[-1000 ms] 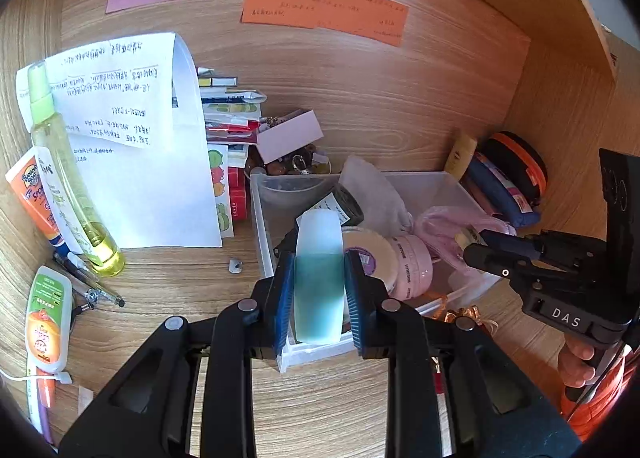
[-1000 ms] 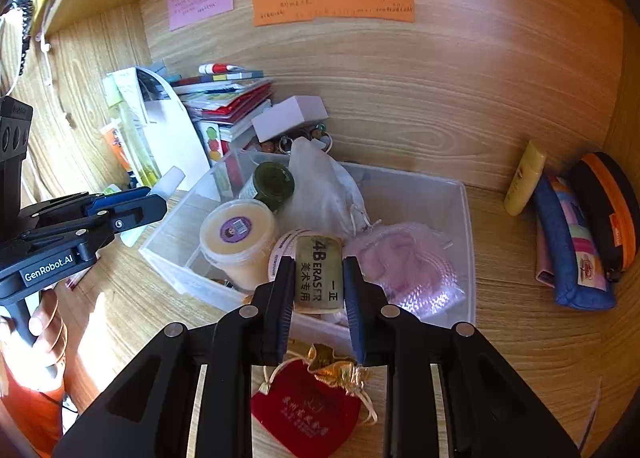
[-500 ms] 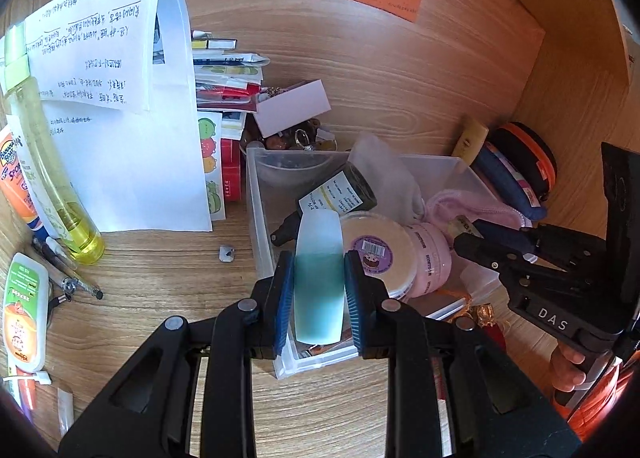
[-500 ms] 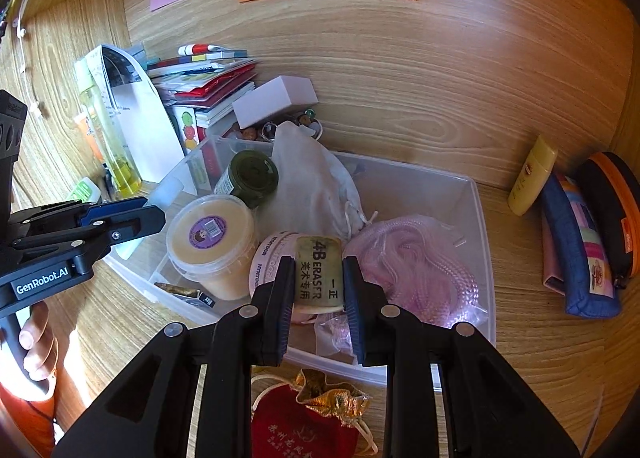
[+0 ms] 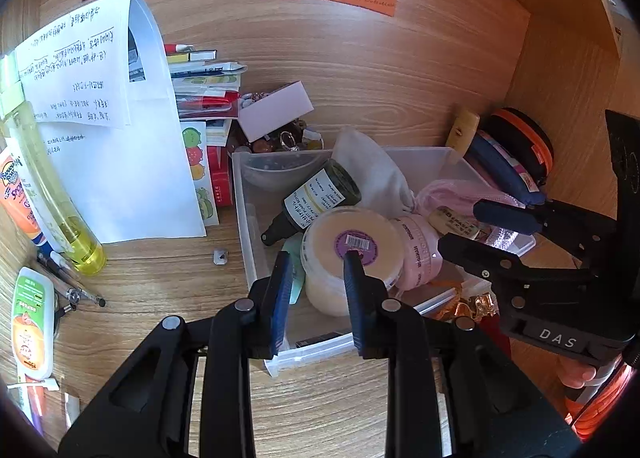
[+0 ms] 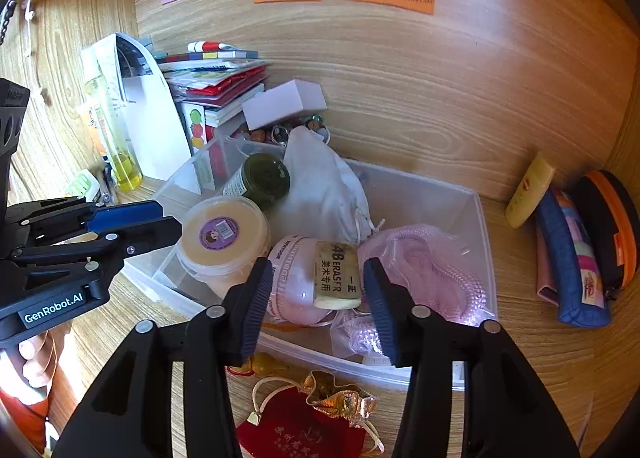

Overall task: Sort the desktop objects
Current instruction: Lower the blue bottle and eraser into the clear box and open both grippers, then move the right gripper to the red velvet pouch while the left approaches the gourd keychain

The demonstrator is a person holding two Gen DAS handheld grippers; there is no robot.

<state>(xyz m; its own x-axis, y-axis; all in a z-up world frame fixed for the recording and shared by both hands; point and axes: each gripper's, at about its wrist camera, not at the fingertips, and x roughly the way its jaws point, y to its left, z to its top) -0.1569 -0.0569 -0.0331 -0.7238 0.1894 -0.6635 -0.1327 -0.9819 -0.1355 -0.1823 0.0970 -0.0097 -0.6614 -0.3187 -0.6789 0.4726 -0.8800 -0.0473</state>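
A clear plastic bin (image 5: 244, 194) (image 6: 484, 226) holds a cream jar (image 5: 336, 234) (image 6: 224, 230), a pink jar (image 5: 416, 254) (image 6: 292, 282), a dark green bottle (image 5: 316, 198) and a pink mesh bag (image 6: 424, 270). My left gripper (image 5: 317, 258) (image 6: 170, 218) hangs over the bin's near left corner. Its jaws are opening and the gap is bare. The pale teal bottle (image 5: 295, 270) lies below, between the bin wall and the cream jar. My right gripper (image 6: 317, 272) (image 5: 460, 224) is opening too. The tan eraser (image 6: 336, 274) rests on the pink jar between its pads, untouched.
Papers (image 5: 120, 162), a yellow bottle (image 5: 52, 194) and pens (image 5: 68, 286) stand left of the bin. Books (image 6: 216, 82) are stacked behind it. A red pouch (image 6: 304, 422) lies in front. Pencil cases (image 6: 572, 258) and a yellow tube (image 6: 528, 190) sit at the right.
The teal bottle has slipped out of the left jaws into the bin. The right jaws have spread apart and let go of the eraser, which now lies on the pink jar.
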